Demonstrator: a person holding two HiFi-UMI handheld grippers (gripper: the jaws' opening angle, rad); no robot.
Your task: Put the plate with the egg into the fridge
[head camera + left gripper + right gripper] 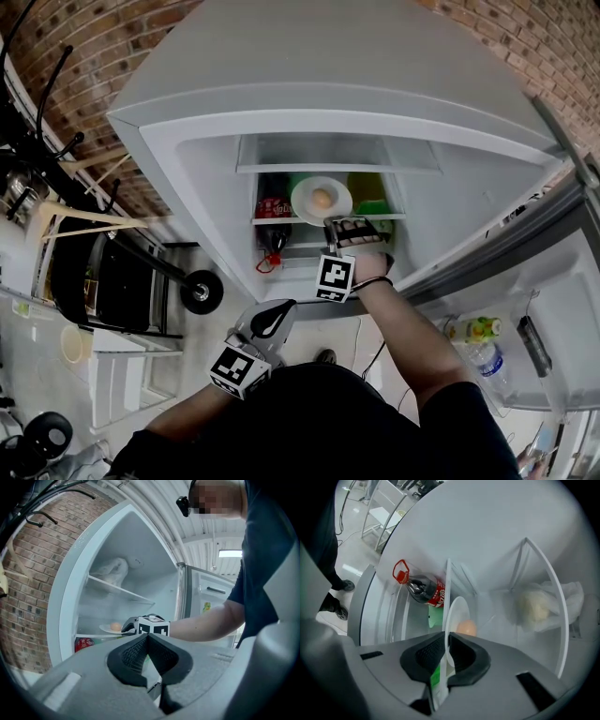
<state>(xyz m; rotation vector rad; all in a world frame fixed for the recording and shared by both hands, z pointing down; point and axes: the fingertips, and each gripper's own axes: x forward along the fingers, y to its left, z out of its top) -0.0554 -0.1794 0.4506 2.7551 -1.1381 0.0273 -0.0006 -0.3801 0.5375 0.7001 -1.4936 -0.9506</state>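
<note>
A white plate (305, 202) with a brown egg (322, 198) lies on the glass shelf (384, 217) inside the open fridge. My right gripper (337, 224) reaches in, with its jaws closed on the plate's near rim. In the right gripper view the plate (457, 609) runs edge-on between the jaws of the right gripper (446, 637), and the egg (466, 627) sits just past them. My left gripper (277, 314) hangs low in front of the fridge, shut and empty. The left gripper view shows the left gripper (146, 634) with its tips together, and the plate (107, 630) beyond.
A cola bottle (272, 240) with a red cap lies under the shelf. Green items (370, 192) stand behind the plate. A pale bag (534, 609) rests on the upper shelf. The fridge door (553, 309) stands open at right and holds bottles (480, 349). A wheeled cart (112, 281) stands at left.
</note>
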